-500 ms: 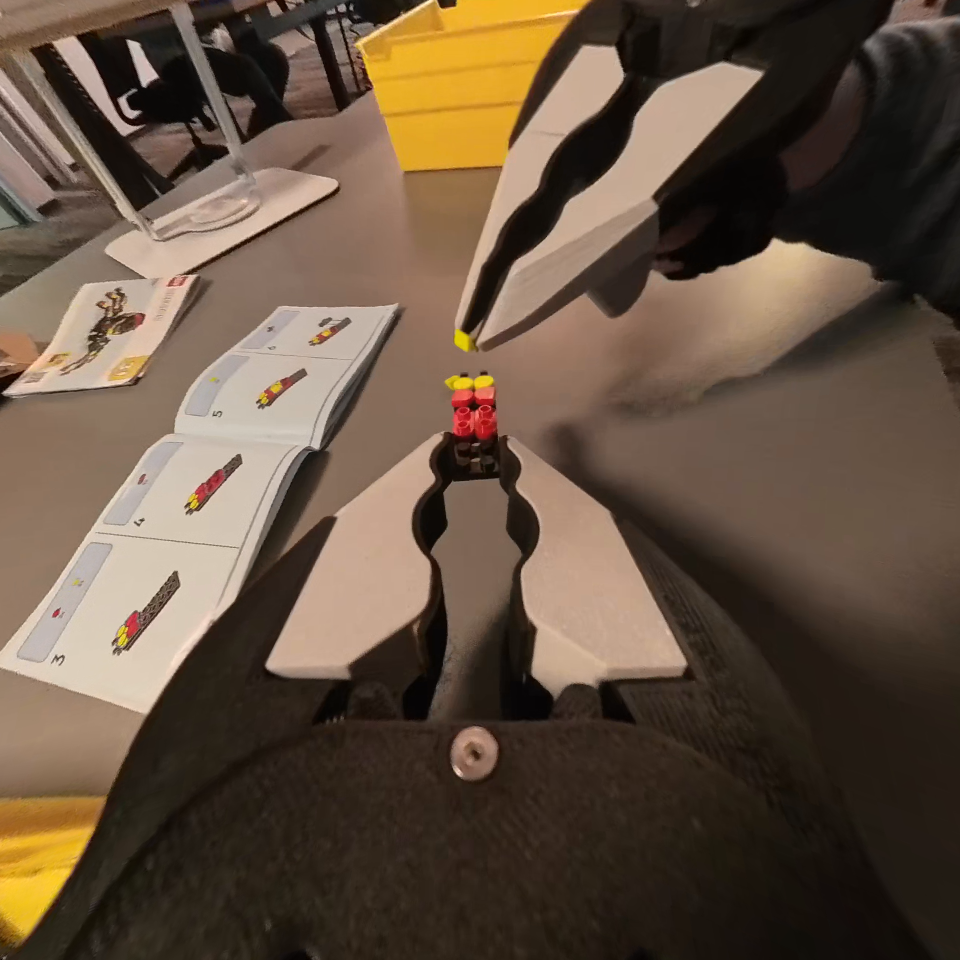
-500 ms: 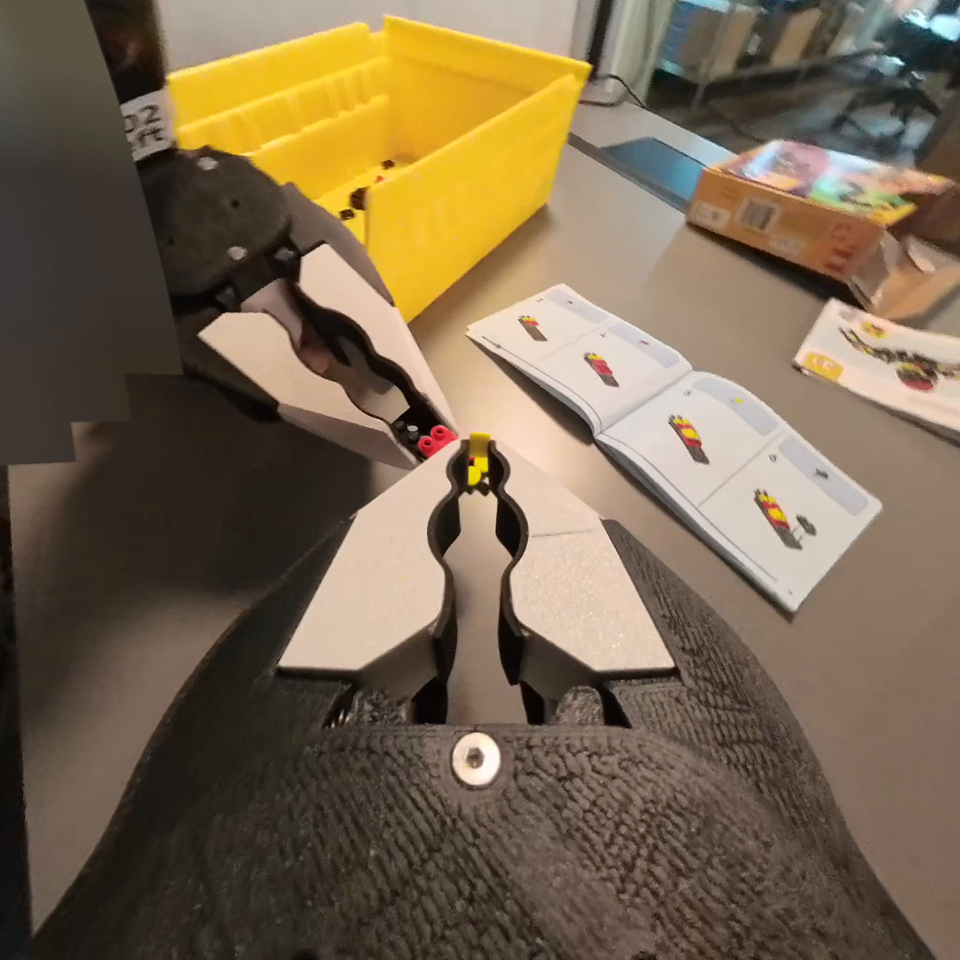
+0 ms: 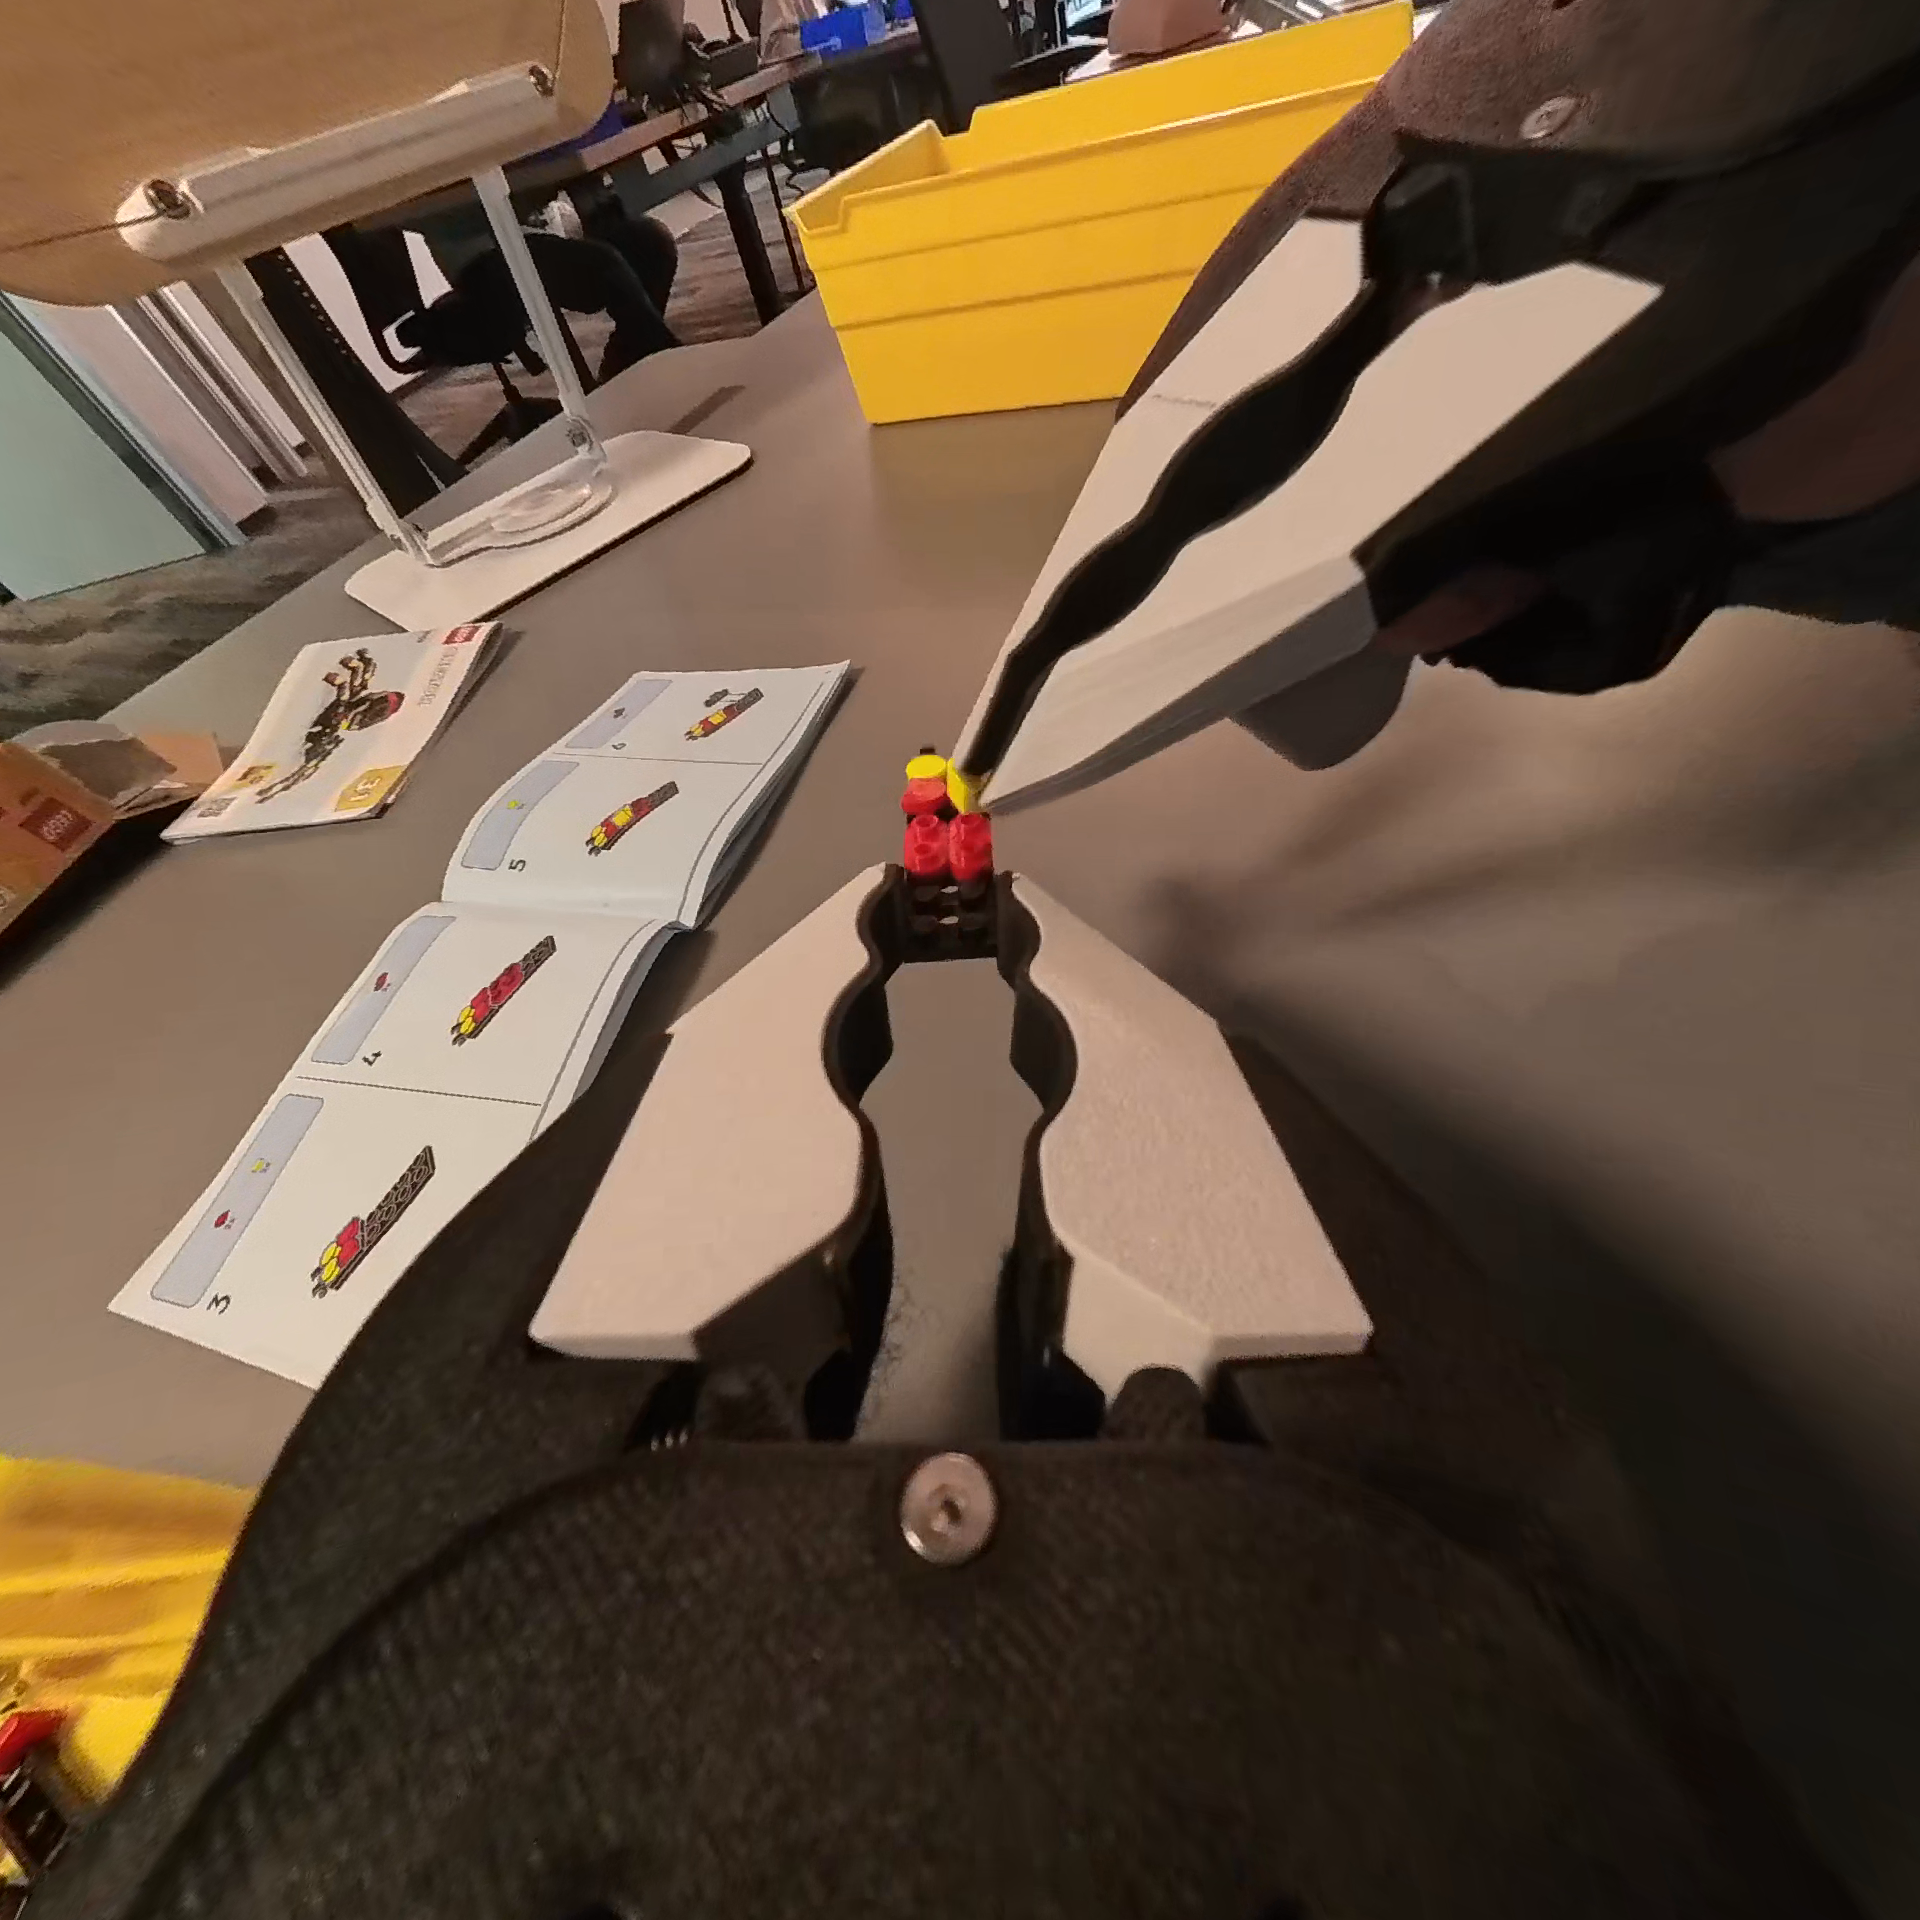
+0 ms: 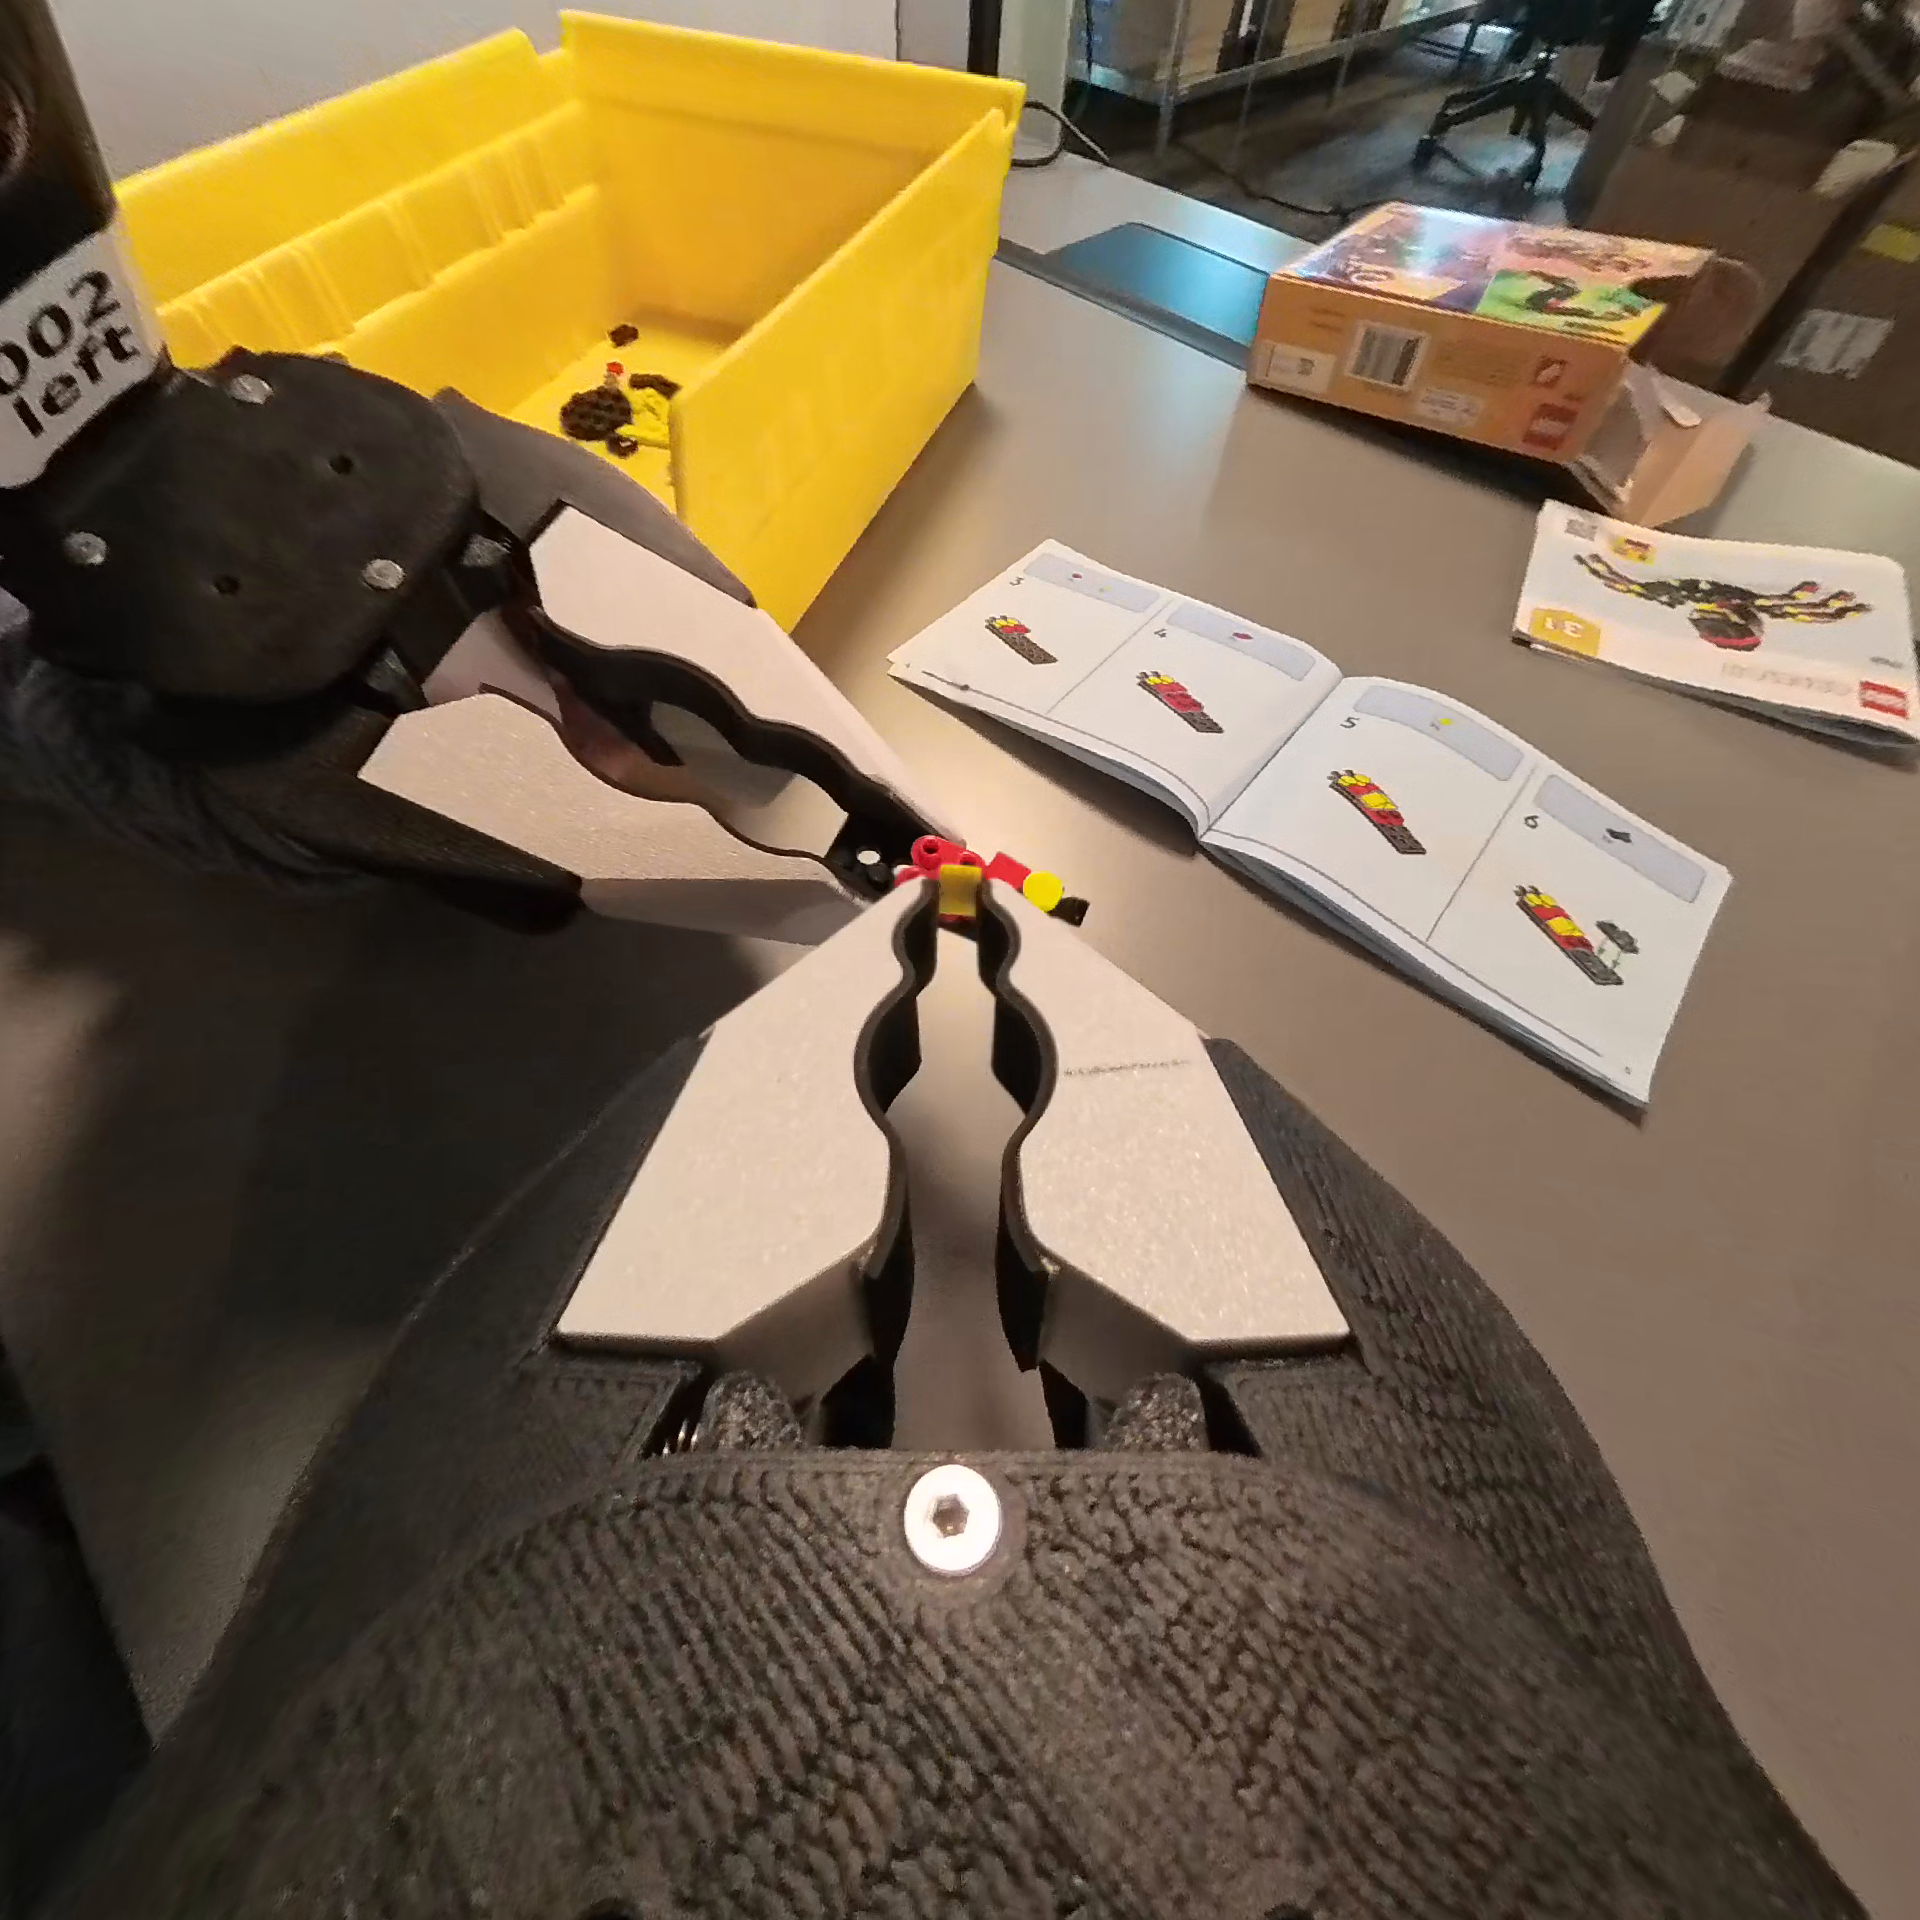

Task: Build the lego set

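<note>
- Risk number one is misalignment: right gripper (image 4: pixel 958 906) is clenched on a tiny yellow piece (image 4: pixel 957 891) and has it right at the far end of the little build (image 3: pixel 945 842), touching or just about touching the yellow round stud (image 3: pixel 924 769) beside it. If the piece comes in tilted, it probably won't seat and could pop out of the tips.
- Left gripper (image 3: pixel 948 914) is grasping the black plate (image 3: pixel 940 920) of the build by its near end only, so the red and yellow bricks stick out past its tips. Pressing down out there could lever the plate up or twist it in the grip, I'd guess.
- Push too hard and the red bricks (image 3: pixel 951 840) already stacked in front of the left tips might get knocked loose.
- Can't tell from either view whether the far end of the plate rests on the grey table (image 3: pixel 1351 1039) or hangs in the air. If it hangs, there's nothing backing the press.
- If the yellow piece does slip, it's small enough to skitter off, maybe toward the open instruction booklet (image 3: pixel 582 935) left of the left gripper, or just vanish.
- Spare parts sit in the yellow bin (image 4: pixel 810 343) beyond both tongs, so a lost piece means a trip back there.
</note>
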The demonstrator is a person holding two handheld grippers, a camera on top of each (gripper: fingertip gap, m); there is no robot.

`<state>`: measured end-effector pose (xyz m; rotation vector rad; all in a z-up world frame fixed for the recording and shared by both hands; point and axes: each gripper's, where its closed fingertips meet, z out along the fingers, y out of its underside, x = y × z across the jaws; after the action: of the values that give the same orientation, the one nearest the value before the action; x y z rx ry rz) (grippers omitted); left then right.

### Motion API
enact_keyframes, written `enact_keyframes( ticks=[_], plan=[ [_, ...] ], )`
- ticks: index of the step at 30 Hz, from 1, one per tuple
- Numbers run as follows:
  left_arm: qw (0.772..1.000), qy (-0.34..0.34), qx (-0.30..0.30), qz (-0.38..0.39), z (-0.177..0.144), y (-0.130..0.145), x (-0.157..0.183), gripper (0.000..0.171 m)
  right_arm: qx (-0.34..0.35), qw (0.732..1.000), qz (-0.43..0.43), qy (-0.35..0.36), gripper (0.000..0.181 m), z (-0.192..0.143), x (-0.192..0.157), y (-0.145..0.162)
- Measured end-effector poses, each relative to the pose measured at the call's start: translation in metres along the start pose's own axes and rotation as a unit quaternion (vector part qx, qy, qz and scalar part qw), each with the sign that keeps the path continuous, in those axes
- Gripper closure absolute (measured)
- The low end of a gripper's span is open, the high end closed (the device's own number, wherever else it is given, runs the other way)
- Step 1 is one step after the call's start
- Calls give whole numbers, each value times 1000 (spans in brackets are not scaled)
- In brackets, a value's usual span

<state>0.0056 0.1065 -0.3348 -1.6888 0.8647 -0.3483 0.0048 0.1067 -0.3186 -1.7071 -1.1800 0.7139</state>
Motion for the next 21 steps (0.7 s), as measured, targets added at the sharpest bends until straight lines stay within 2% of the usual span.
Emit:
enact_keyframes(
  ticks=[7,21],
  plan=[
    [1000,-2,2,-3,0,-1,-1,155,-2,1000,14,-5,176,2,-3,0],
    [1000,-9,9,-5,0,-3,-3,155,-3,1000,-1,31,176,4,0,-3]
  ],
)
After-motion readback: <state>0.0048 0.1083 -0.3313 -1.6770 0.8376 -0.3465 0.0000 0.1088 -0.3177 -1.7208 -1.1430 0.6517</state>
